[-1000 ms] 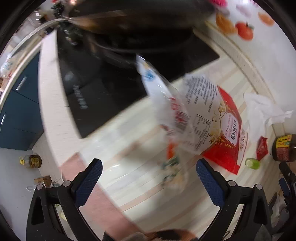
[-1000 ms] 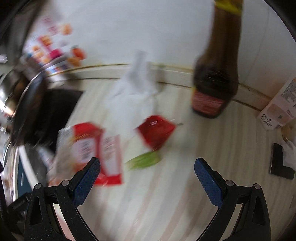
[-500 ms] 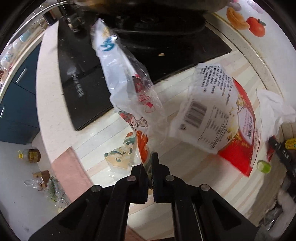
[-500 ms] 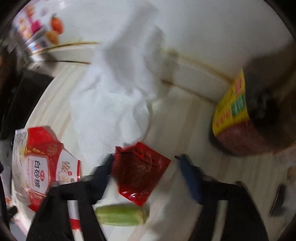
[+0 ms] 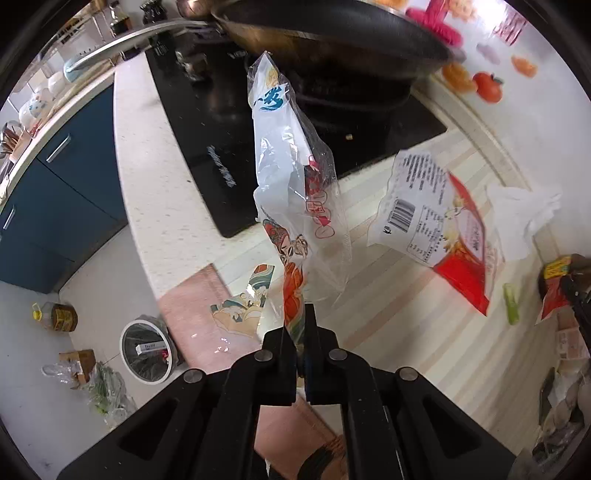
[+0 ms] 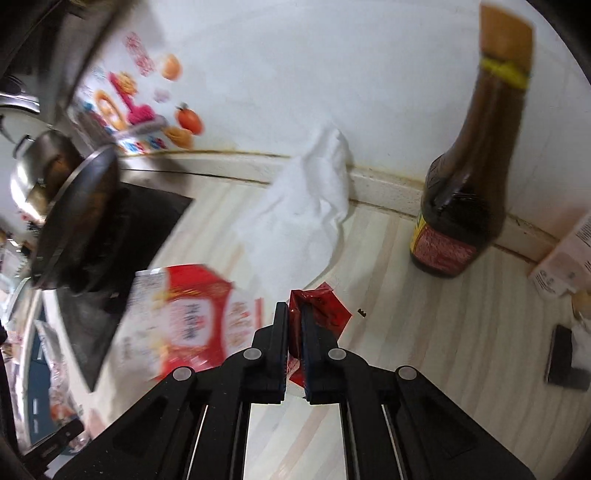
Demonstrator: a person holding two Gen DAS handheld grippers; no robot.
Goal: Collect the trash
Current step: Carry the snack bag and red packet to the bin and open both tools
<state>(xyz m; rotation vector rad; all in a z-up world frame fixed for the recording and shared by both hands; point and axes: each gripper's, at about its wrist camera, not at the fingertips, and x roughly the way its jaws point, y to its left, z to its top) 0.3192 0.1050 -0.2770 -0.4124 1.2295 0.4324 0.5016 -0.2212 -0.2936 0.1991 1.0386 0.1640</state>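
- My left gripper (image 5: 300, 325) is clamped on the bottom edge of a clear printed bag (image 5: 291, 177), which stands up limp above the counter (image 5: 388, 314).
- My right gripper (image 6: 293, 325) is pinched on a small red packet (image 6: 325, 310), lifted just off the counter near the white tissue (image 6: 303, 214).
- The bin (image 5: 146, 349) sits on the floor, below and left of the counter edge, well apart from both loads.
- I judge the step in hand is carrying both pieces over to the bin; neither is dropped yet.
- To do it well, I would keep both grips firm: the bag is slick film held by a thin edge and may slip.
- I would swing the bag clear of the wok (image 5: 332, 33) and hob (image 5: 229, 147), since its floppy top could snag there.
- Release only when directly over the bin opening; light film drifts.
- Still on the counter: a sugar bag (image 5: 439, 221), the tissue, a green scrap (image 5: 511, 302), and a torn printed piece (image 5: 243, 306).
- The sauce bottle (image 6: 465, 192) is not trash, I think; I would steer wide of it.
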